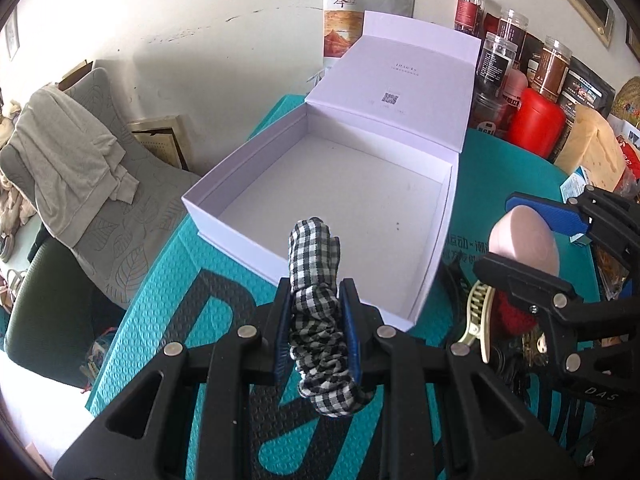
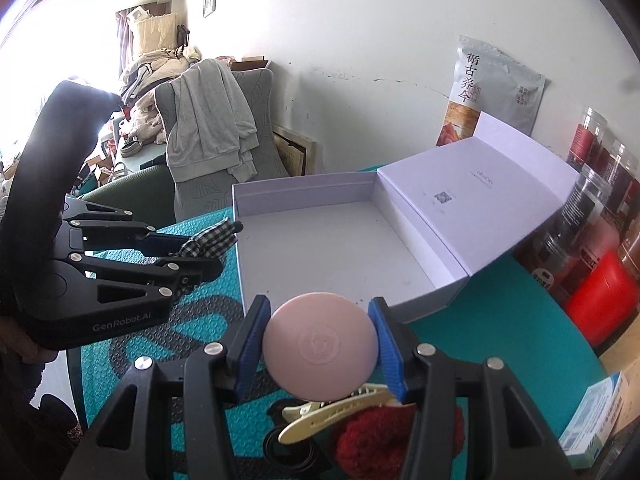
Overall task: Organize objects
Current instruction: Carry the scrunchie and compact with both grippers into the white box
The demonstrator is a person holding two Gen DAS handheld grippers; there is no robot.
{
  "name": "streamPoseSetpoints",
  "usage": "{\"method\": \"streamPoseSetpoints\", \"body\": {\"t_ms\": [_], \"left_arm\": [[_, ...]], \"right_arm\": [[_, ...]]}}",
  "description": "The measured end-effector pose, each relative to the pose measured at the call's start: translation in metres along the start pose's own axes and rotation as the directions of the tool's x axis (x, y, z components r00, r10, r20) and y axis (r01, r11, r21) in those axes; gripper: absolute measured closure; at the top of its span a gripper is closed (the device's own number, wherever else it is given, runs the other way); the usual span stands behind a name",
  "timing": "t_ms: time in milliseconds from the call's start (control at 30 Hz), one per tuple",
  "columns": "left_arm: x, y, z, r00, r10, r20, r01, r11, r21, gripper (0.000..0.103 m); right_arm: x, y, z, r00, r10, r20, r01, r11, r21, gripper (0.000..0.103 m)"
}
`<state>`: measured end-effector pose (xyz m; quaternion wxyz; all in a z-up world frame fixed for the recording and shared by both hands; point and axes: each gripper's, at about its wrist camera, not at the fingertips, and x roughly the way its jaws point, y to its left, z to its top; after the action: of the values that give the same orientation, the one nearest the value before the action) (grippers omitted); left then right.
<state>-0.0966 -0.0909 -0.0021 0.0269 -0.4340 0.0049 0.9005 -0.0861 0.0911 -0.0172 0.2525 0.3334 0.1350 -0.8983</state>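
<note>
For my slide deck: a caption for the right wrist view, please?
Right gripper holds a pink round case before the open white box; left gripper carries a checked scrunchie.

The left wrist view looks forward and down along its black two-finger left gripper [image 1: 318, 292], close over the open white cardboard box [image 1: 248, 172] that fills the frame centre. The right wrist view looks along its own right gripper [image 2: 320, 332] from the box's other near side (box at centre right). Both share the box, the textured teal mat [image 2: 500, 320] and each other's gripper at a frame edge.
</note>
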Motion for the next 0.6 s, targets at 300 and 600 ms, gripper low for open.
{"method": "streamPoseSetpoints", "body": {"t_ms": [300,600], "left_arm": [[0.022,0.009,0.032,1.0,-0.01,0.007,0.01,1.0,0.013,0.081],[0.062,0.028,0.074,1.0,0.007,0.013,-0.007,1.0,0.014,0.081]], "right_arm": [[0.02,-0.016,0.022,1.0,-0.003,0.006,0.003,1.0,-0.001,0.052],[0.054,-0.034,0.046,1.0,-0.014,-0.004,0.014,1.0,0.001,0.052]]}}
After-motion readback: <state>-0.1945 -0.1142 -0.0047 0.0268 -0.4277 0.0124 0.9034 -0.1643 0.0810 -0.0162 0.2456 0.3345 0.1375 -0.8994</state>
